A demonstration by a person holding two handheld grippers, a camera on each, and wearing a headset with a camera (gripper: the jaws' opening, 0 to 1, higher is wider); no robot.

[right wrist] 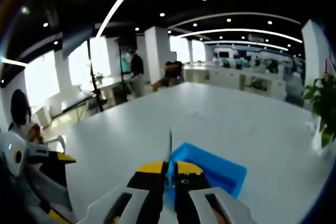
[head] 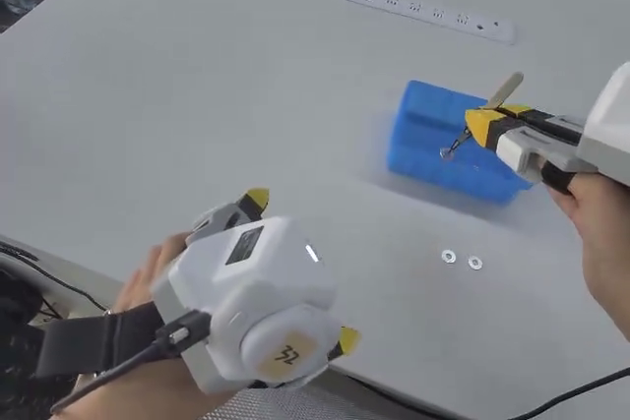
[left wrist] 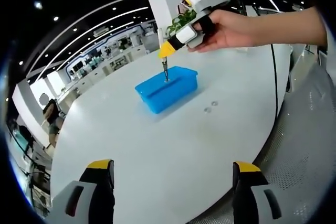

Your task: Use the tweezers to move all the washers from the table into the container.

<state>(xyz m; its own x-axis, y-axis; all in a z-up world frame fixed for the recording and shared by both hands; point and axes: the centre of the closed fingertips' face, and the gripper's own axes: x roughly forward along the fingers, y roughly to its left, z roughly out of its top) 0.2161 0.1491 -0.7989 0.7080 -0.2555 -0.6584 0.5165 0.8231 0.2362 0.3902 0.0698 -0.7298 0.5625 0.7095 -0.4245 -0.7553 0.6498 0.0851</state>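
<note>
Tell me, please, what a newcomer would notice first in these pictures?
The bright blue container stands out on the pale table, with the right gripper shut on tweezers whose tips point down at its opening. Two small washers lie on the table just in front of it, and the left gripper hovers open nearer the person.

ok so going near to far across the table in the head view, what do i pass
two small silver metal washers → blue rectangular plastic container → long white power strip; the right claw with thin metal tweezers overlaps the container, so left out
</note>
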